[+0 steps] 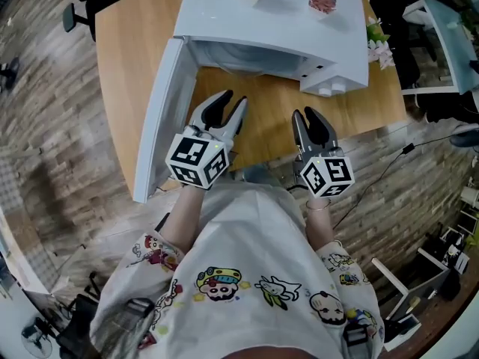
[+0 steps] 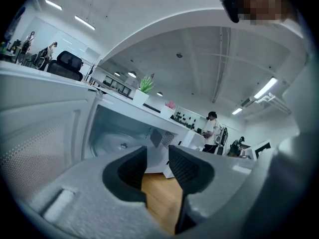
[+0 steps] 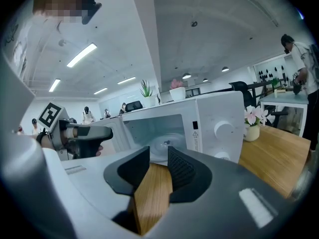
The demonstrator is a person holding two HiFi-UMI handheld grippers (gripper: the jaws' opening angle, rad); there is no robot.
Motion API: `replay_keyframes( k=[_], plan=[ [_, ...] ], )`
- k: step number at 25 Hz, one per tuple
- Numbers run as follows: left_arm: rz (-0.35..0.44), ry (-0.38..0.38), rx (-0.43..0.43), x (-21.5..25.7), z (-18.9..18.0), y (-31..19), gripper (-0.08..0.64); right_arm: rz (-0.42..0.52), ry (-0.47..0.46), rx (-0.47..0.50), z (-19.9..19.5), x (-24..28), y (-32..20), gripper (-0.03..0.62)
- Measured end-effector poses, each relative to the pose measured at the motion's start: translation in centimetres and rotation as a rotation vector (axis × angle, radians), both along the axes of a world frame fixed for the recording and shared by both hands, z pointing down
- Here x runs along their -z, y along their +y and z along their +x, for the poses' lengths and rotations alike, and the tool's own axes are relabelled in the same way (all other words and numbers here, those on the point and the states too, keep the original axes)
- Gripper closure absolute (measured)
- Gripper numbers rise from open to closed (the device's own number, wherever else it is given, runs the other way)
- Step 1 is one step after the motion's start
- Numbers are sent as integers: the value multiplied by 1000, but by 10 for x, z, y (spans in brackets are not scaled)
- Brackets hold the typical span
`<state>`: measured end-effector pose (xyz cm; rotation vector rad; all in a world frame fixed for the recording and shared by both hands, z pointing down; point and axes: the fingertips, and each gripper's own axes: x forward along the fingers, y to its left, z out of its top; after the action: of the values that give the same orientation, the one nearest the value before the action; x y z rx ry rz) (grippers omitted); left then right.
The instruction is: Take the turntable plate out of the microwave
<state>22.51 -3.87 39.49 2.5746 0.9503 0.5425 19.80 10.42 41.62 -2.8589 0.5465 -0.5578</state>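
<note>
The microwave (image 1: 278, 22) stands on the wooden table (image 1: 120, 47) with its door (image 1: 159, 122) swung wide to the left, which exposes the cavity. The glass turntable plate (image 3: 166, 144) lies flat on the cavity floor, untouched. The left gripper (image 1: 231, 105) and right gripper (image 1: 306, 118) hover side by side before the opening, aimed inward. Both have jaws parted and hold nothing. Judged stage: approach, with the 2 grippers probably placed to reach the plate rim from either side.
</note>
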Motion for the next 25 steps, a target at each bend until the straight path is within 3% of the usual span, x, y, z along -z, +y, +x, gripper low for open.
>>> replay_keyframes(
  k=[6,15,25],
  plan=[
    [-39,-46,42,-15,4,2,430,47,-25,-8,3,-9,7,480],
    [-164,-179,105,-48,10,0,430,131,-74,-14,5,-29,9,483],
    [-235,-294,145,-88,21,7,430,220,-123,-30,11,-63,4,486]
  ],
)
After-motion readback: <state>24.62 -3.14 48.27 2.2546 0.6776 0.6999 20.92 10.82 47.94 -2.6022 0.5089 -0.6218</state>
